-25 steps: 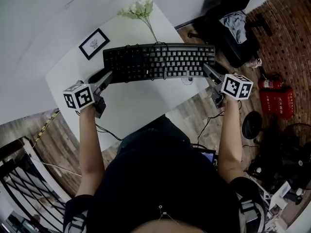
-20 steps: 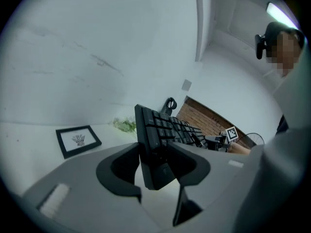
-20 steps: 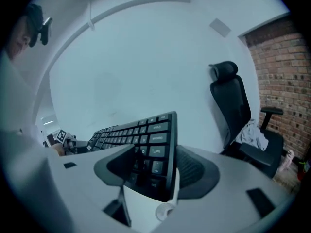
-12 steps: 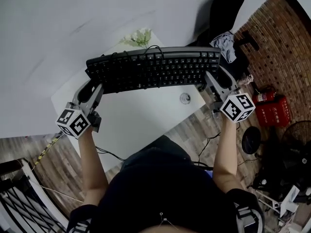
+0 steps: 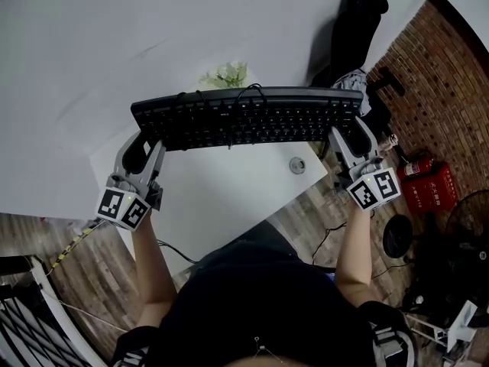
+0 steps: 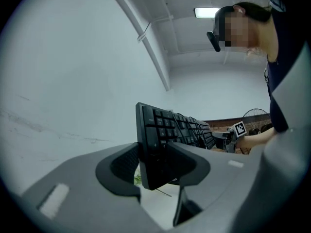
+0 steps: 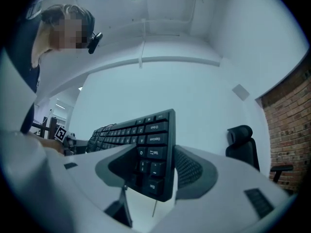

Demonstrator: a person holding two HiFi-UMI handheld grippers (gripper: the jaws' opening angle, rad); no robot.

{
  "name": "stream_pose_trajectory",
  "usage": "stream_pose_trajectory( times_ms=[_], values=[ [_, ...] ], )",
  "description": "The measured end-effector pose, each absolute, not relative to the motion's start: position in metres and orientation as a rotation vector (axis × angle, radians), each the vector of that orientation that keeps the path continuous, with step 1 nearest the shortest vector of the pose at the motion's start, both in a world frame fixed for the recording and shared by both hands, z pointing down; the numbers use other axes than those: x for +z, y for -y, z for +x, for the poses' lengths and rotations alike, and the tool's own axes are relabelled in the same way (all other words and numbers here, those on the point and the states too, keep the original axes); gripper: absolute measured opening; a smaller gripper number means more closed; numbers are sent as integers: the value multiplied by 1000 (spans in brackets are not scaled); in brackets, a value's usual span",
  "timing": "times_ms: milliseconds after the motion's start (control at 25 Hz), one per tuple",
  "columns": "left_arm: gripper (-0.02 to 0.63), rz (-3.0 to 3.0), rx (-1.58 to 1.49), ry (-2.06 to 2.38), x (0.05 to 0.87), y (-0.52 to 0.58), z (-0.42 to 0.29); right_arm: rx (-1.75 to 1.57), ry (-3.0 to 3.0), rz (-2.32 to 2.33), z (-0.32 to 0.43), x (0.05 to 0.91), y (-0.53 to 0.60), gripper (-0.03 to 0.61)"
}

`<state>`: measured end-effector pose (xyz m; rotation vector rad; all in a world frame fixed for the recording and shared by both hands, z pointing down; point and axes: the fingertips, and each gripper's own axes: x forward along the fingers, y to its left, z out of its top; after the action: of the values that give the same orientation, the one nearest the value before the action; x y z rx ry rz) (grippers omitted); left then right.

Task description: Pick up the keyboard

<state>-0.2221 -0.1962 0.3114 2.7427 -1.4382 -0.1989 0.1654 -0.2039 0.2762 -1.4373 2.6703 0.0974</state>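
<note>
Jaws of left gripper, right gripper clamped on opposite ends of long black plastic keyboard; likely stiff, light, slick-edged.

Below me the white desk carries a small round disc near its right edge and a sprig of white flowers at its far side. To my right, a black office chair stands near the brick wall. A red fire-extinguisher box sits on the wooden floor.

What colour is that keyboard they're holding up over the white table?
The keyboard is black all over, keys included. The head view shows it best.
</note>
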Motion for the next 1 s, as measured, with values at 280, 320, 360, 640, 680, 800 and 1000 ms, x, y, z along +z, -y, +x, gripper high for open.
stream_pose_trajectory(
  times_ms=[280, 320, 360, 640, 680, 800, 1000],
  values=[
    [184, 2762, -213, 1502, 316, 174, -234, 162, -2646, -1425, 152, 285, 184, 249],
    [183, 2769, -219, 1507, 317, 170, -238, 172, -2645, -1420, 149, 286, 181, 249],
    [183, 2773, -222, 1513, 318, 167, -241, 180, -2646, -1415, 146, 286, 179, 249],
    [183, 2728, -209, 1565, 333, 152, -249, 182, -2675, -1381, 137, 298, 174, 249],
    [183, 2716, -210, 1570, 336, 150, -250, 186, -2681, -1374, 136, 298, 175, 249],
    [183, 2687, -212, 1578, 344, 146, -250, 193, -2694, -1364, 135, 300, 174, 249],
    [183, 2702, -202, 1571, 343, 143, -247, 172, -2692, -1374, 137, 305, 168, 249]
  ],
)
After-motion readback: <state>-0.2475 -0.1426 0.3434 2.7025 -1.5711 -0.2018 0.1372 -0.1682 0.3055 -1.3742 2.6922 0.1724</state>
